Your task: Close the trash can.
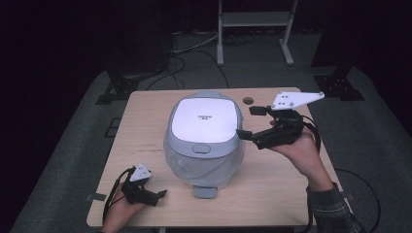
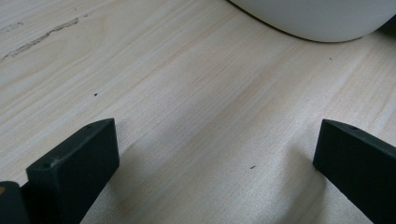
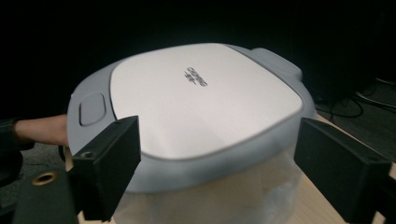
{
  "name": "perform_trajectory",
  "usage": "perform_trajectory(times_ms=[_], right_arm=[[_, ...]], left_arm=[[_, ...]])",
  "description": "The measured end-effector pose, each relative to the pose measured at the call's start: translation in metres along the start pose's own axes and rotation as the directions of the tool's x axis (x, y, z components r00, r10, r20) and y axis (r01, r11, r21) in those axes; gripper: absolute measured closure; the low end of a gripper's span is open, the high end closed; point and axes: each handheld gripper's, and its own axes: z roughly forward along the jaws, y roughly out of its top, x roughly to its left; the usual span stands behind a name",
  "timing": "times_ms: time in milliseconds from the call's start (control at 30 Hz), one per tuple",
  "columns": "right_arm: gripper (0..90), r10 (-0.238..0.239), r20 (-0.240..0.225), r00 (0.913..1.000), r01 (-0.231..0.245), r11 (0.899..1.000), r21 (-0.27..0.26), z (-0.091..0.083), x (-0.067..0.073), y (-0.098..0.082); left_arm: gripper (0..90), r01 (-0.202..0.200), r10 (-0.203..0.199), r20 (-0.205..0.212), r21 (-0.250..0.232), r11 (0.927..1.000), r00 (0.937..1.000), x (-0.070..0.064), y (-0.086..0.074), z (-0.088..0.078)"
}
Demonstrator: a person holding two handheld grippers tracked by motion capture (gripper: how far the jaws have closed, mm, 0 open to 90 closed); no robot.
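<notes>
At the near left corner of the pale wooden desk (image 1: 272, 179), the left gripper (image 1: 156, 195) lies low against the desktop in the person's left hand (image 1: 119, 211), its jaws pointing toward the middle of the desk. In the left gripper view those jaws stand wide apart and released, with nothing but bare wood grain between them, and the white rounded base of the rice cooker (image 2: 317, 18) curves across the top edge just ahead. The rice cooker (image 1: 204, 141) sits at the centre of the desk, well apart from the left gripper: a white body under a grey-rimmed lid that is shut, with a latch button at the near edge of the lid and a grey tab at the foot of its front side. To its right, the right gripper (image 1: 251, 122) is held up off the desk in the person's right hand (image 1: 301, 150), a plaid sleeve showing at the wrist. Its jaws point left at the cooker's right flank, just beside the lid rim. In the right gripper view they are released and spread wide, framing the lid (image 3: 201, 98) without pressing on it.
</notes>
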Motion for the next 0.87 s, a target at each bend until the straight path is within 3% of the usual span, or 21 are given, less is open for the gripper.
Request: perform_trajectory(times_ms=[167, 367, 500, 733, 867], right_arm=[[10.1, 0.024, 0.017, 0.9996, -0.024, 1.0, 0.005, -0.01, -0.004, -0.018], [3.2, 0.024, 0.042, 0.9988, -0.026, 0.998, 0.049, -0.012, -0.003, -0.048], [1.4, 0.021, 0.074, 0.997, -0.026, 0.996, 0.08, -0.011, -0.001, -0.074], [0.2, 0.08, 0.102, 0.9916, -0.093, 0.988, 0.127, -0.007, -0.005, -0.137], [0.0, 0.105, 0.125, 0.9867, -0.123, 0.982, 0.146, -0.006, -0.006, -0.158]], left_arm=[[0.0, 0.0, 0.0, 0.0, 0.0, 1.0, 1.0, 0.0, 0.0, 0.0], [0.0, 0.0, 0.0, 0.0, 0.0, 1.0, 1.0, 0.0, 0.0, 0.0], [0.0, 0.0, 0.0, 0.0, 0.0, 1.0, 1.0, 0.0, 0.0, 0.0], [0.0, 0.0, 0.0, 0.0, 0.002, 1.0, 1.0, 0.0, 0.0, 0.0], [0.0, 0.0, 0.0, 0.0, 0.002, 1.0, 1.0, 0.0, 0.0, 0.0]])
